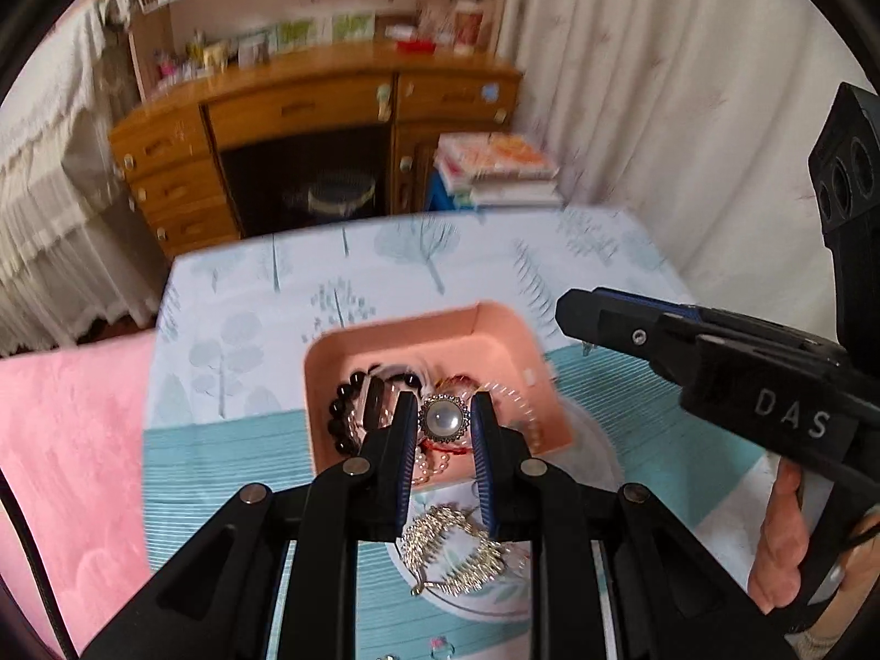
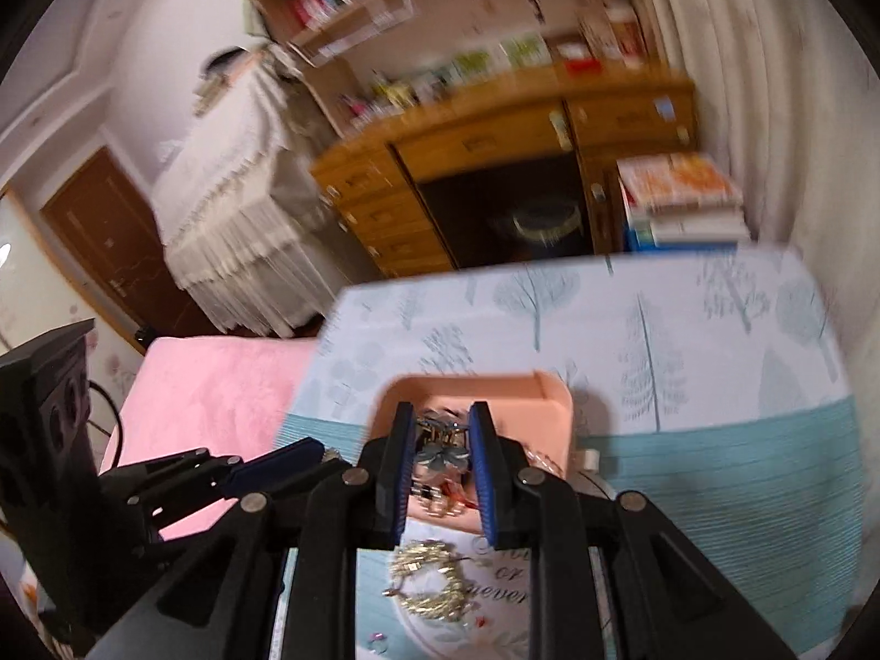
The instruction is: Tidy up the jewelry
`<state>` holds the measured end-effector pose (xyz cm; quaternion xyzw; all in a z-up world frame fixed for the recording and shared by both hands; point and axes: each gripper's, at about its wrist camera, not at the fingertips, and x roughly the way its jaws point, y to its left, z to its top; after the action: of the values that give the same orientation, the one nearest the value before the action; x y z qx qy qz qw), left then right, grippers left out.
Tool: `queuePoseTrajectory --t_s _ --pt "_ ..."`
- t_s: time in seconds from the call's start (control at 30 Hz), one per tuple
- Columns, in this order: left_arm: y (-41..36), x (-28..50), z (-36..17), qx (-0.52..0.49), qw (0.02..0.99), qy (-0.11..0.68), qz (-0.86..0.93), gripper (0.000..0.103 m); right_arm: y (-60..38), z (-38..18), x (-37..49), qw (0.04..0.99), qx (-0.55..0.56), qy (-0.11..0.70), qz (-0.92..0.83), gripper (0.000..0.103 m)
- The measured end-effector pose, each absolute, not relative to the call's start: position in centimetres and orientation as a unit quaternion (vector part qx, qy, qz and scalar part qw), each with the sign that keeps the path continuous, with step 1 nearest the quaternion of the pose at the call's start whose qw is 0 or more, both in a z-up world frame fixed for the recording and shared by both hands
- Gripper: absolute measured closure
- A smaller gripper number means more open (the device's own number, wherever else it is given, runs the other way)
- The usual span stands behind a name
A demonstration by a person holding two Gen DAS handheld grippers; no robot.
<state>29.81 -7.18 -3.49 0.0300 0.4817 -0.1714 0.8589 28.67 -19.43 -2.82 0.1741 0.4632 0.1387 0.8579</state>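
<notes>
A pink jewelry box (image 1: 495, 338) sits on the table and holds black bead bracelets (image 1: 344, 412), pearls and red cord. My left gripper (image 1: 443, 418) is shut on a round pearl brooch (image 1: 443, 420) held over the box. My right gripper (image 2: 440, 443) is shut on a silvery flower-shaped piece (image 2: 440, 457) above the same box (image 2: 550, 401). A gold leaf-shaped hair comb (image 1: 456, 550) lies on a white plate in front of the box; it also shows in the right wrist view (image 2: 434, 577). The right gripper's body (image 1: 715, 363) shows at the right of the left wrist view.
The table has a light blue tree-print cloth (image 1: 385, 258). A pink blanket (image 1: 66, 429) lies to the left. A wooden dresser (image 1: 308, 126) and stacked books (image 1: 500, 170) stand beyond the table. White curtains hang at the right.
</notes>
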Motion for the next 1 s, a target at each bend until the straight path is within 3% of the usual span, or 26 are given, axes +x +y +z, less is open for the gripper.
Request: queuePoseTrajectory --t_s 0.27,0.43,1.0 --pt "-7.0 31.9 -9.9 0.032 0.836 0.529 -0.145 0.085 -20.0 -9.2 30.3 0.814 0.206 0.527 0.133 0.083" --pt "-6.2 32.2 -10.5 0.022 0.838 0.529 -0.133 0.044 -20.1 -9.3 29.7 0.816 0.202 0.525 0.132 0.082" --pt "-4.9 27.9 -7.6 0.033 0.845 0.515 -0.137 0.041 -18.5 -5.1 24.1 0.846 0.138 0.491 0.157 0.082"
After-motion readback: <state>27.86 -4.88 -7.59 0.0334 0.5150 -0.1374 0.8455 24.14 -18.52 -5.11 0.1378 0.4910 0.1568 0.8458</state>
